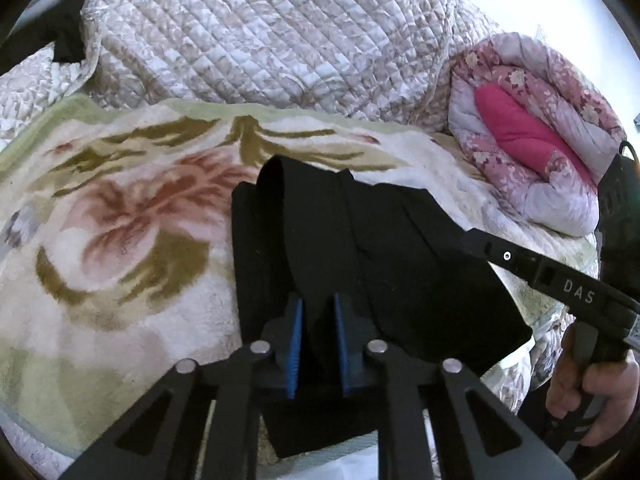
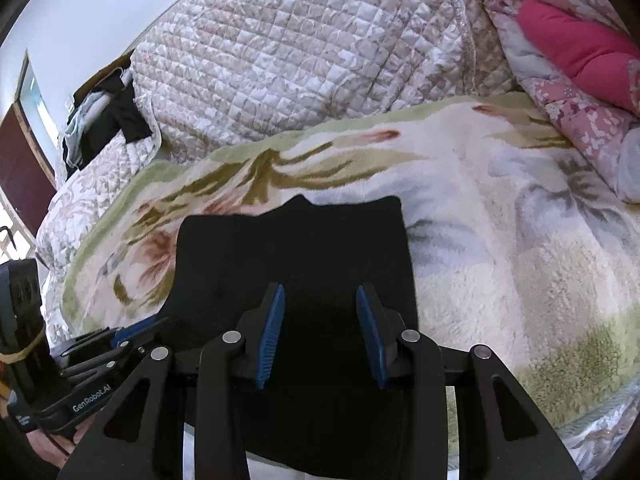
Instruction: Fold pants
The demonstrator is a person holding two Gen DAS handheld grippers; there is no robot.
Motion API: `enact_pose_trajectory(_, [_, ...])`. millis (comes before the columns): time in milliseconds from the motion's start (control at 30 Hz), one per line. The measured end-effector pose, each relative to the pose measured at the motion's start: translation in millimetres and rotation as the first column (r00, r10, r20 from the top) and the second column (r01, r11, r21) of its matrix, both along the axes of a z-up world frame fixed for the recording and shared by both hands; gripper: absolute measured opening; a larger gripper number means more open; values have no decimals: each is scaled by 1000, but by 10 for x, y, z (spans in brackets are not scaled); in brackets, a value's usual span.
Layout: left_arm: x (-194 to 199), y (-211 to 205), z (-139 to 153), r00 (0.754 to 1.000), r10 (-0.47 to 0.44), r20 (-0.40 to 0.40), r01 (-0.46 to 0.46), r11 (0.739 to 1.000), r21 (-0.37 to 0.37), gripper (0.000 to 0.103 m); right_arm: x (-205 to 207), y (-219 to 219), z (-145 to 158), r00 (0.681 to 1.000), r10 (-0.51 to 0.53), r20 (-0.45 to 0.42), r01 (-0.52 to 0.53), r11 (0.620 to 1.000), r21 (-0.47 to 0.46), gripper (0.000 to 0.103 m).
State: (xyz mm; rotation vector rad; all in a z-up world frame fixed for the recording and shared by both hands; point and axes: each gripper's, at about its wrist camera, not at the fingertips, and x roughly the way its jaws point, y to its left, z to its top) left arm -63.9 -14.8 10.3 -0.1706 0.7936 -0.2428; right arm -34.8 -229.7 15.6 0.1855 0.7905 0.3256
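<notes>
- Black pants (image 2: 296, 248), already folded into a compact stack, lie on floral blanket (image 2: 480, 216) near the bed's front edge.
- Left claw (image 1: 318, 340): blue pads narrowly apart, straddling a raised fold of cloth; a firm pinch cannot be told.
- Right claw (image 2: 320, 336): spread wide over the pants, pinching nothing.
- Step, likely: final fold. Grab both layers, match corners, lay flat.

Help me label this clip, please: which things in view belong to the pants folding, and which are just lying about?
Part of the job:
black pants, partly folded on the floral blanket
left claw, around a fold of the pants
right claw, open over the pants

Just lying about:
quilted cover
pink floral duvet
dark clothes pile
</notes>
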Motion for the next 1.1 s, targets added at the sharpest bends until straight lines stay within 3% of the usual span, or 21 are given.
enact_pose_trajectory(267, [-122, 137, -32, 999, 35, -30, -36, 999, -28, 14, -32, -118, 12, 999, -45, 7, 45, 999, -29, 39])
enact_pose_trajectory(400, [-116, 150, -84, 999, 26, -37, -27, 999, -29, 14, 100, -132, -264, 990, -57, -133, 46, 996, -81, 39])
enact_pose_trajectory(467, [-108, 173, -66, 999, 10, -33, -11, 999, -48, 15, 87, -189, -234, 990, -72, -123, 67, 997, -42, 39])
enact_pose_trajectory(567, [-65, 244, 11, 999, 13, -38, -16, 997, -81, 16, 8, -247, -45, 994, -110, -23, 109, 993, -41, 39])
enact_pose_trajectory(667, [-42, 258, 224, 998, 45, 41, -44, 998, -34, 15, -35, -251, 42, 996, -85, 8, 85, 996, 1, 39])
enact_pose_trajectory(767, [70, 195, 415, 996, 30, 84, -27, 999, -35, 15, -30, -107, -1, 999, -40, 3, 40, 999, -34, 39])
enact_pose_trajectory(867, [290, 31, 477, 993, -13, 119, 13, 1000, -1, 21, 83, 42, -178, 996, 5, -91, -13, 996, -85, 38])
enact_pose_trajectory(933, [475, -51, 400, 996, -32, 85, 31, 999, 9, 24, 86, 59, -202, 996, 1, -86, -11, 993, -114, 38])
enact_pose_trajectory(1067, [864, -79, 20, 996, -57, -68, 58, 998, 11, 24, 150, -2, -58, 996, -9, -85, 1, 996, -89, 38])
enact_pose_trajectory(1100, [889, -63, -10, 996, -60, -67, 60, 998, 3, 24, 198, -24, -12, 996, -7, -88, 1, 997, -74, 38])
